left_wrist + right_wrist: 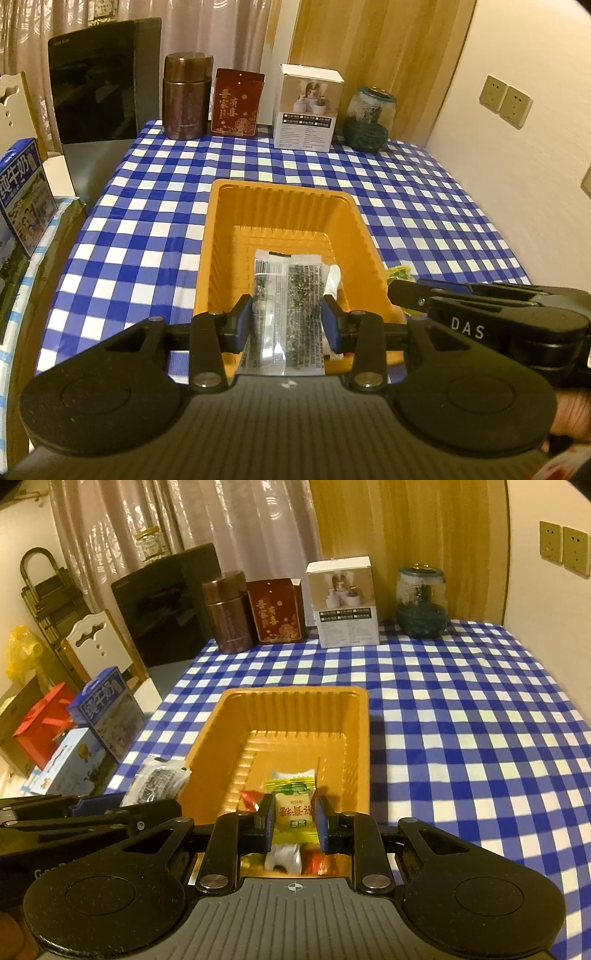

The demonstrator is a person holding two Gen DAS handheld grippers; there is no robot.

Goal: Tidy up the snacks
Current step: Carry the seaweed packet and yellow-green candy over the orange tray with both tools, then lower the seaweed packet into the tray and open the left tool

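Note:
An orange plastic tray (221, 236) sits on the blue checked tablecloth; it also shows in the right wrist view (207, 753). My left gripper (287, 317) is shut on a clear packet of dark seaweed snack (291, 295), held over the tray's near end. The same packet shows at the tray's left side in the right wrist view (155, 781). My right gripper (294, 821) is shut on a yellow-green wrapped candy (293, 808) above the tray's near end. Red (249, 799) and white (284, 860) candies lie in the tray under it.
Along the back edge stand a brown canister (188, 96), a red box (236, 103), a white box (306, 107) and a dark glass jar (369, 118). Milk cartons (107, 716) and boxes sit left of the table. A wall (517, 147) is at the right.

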